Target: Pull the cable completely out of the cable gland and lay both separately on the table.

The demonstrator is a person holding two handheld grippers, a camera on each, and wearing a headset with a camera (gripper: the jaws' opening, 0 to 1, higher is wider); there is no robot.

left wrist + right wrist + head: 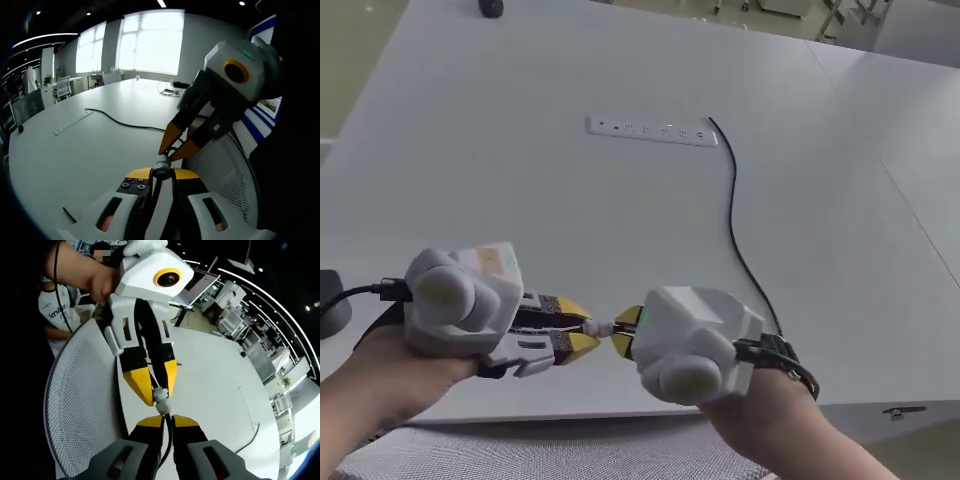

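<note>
**Head view.** We see the left claw (582, 330) and the right claw (625, 335) meeting tip to tip at the 6 o'clock edge of the white table (570, 200). Both are held in the air above that edge. The small white cable gland (603, 328) sits between their yellow tips. A white power strip (652, 130) lies flat toward 12 o'clock. Its black cord (733, 215) trails across the tabletop toward 5 o'clock.

**Left gripper view.** The left claw (162, 174) is closed on the cable gland (162, 166), which sits at its yellow tips. The right claw (172, 150) enters from 2 o'clock, and its tips converge just beyond the gland.

**Right gripper view.** The right claw (165, 420) is closed on the black cable (170, 437), which runs down between its fingers toward 6 o'clock. The cable gland (160, 397) stands just past the tips at 12 o'clock, still threaded on the cable. It is pinched between the yellow tips of the left claw (159, 390). A grey mesh chair back (80, 405) curves at 9 o'clock, beside the table edge.

Gland and cable are both held off the table and not yet separated.
</note>
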